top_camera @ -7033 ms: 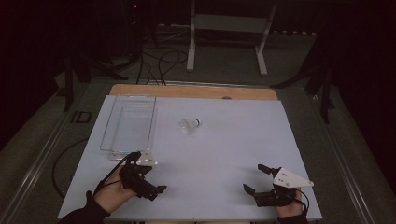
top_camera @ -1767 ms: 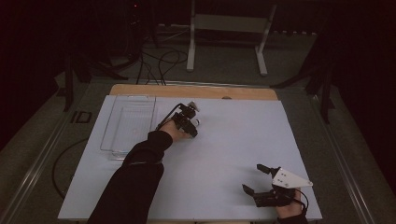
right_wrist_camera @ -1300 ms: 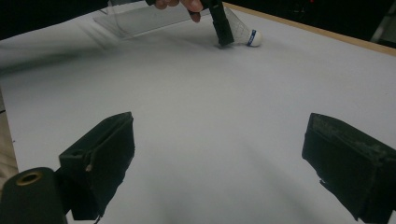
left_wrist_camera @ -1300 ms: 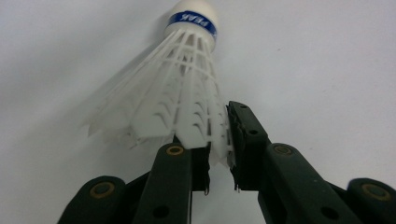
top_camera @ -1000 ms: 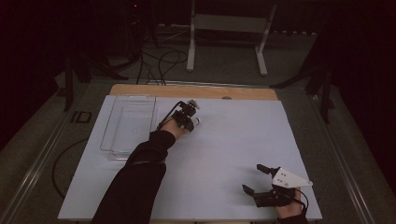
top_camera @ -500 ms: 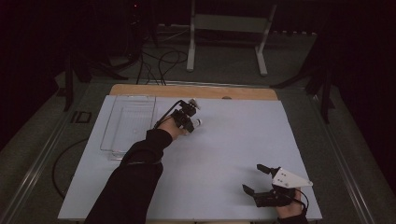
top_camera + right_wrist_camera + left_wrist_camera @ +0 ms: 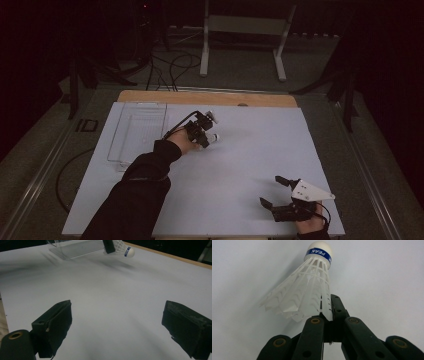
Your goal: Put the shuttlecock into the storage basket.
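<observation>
- At about 5 o'clock on the white rectangular table top [image 7: 240,190], nearest the person, the right black two-jaw gripper [image 7: 272,192] rests low over the surface, its 2 jaws spread wide with nothing between them; the right gripper view has bare white table between the 2 pads.
- Near the middle, toward 11 o'clock, the left black two-jaw gripper [image 7: 209,136] is held out on a dark-sleeved arm [image 7: 135,190].
- Its jaws are clamped together on the edge of the skirt of the white plastic shuttlecock with a blue band round its white cork [image 7: 308,290], seen close in the left gripper view.
- The shuttlecock's cork points away from the gripper, toward 3 o'clock in the high view, and it hangs just above the table.
- At 10 o'clock, just beside the left hand, the clear plastic rectangular tray [image 7: 137,132] lies flat.
- Along the far edge at 12 o'clock runs a light wooden strip [image 7: 205,98].
</observation>
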Demonstrator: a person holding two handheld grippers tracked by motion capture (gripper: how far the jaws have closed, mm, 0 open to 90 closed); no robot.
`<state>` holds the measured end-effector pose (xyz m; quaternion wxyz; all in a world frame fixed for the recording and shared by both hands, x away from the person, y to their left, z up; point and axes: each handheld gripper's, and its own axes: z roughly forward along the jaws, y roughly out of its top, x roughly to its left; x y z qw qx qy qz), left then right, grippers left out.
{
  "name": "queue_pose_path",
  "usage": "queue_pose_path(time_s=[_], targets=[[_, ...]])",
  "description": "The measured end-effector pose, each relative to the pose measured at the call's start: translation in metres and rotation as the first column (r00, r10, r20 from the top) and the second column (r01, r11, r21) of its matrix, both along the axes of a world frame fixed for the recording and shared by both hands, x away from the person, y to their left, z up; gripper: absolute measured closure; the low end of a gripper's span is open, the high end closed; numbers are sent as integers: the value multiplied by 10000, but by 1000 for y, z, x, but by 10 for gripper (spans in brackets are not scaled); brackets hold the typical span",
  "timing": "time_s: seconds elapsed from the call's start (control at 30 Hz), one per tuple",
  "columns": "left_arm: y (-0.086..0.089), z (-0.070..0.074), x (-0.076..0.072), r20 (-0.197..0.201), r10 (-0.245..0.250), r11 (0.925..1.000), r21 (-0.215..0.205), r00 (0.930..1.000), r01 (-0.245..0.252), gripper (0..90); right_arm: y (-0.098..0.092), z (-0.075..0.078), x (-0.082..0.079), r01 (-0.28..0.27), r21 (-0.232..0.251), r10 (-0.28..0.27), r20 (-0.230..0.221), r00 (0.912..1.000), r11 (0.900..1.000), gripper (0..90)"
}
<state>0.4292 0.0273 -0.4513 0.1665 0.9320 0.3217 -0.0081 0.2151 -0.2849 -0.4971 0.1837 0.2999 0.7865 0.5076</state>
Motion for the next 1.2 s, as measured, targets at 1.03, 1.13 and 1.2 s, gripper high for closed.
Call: queue_pose_path(time_s=[1.03, 1.13, 1.2], targets=[[13, 19, -47, -475, -2151, 9762, 169, 9754, 2161, 900, -1, -1, 1, 104, -6, -104, -50, 9999, 9999, 96], [15, 23, -53, -514, -2393, 9707, 94, 9696, 2400, 900, -2, 0, 0, 84, 13, -84, -36, 10000, 10000, 96], [16, 25, -55, -476, -2514, 9676, 114, 9667, 2522, 900, -2, 0, 1, 98, 56, -98, -54, 9999, 9999, 96]])
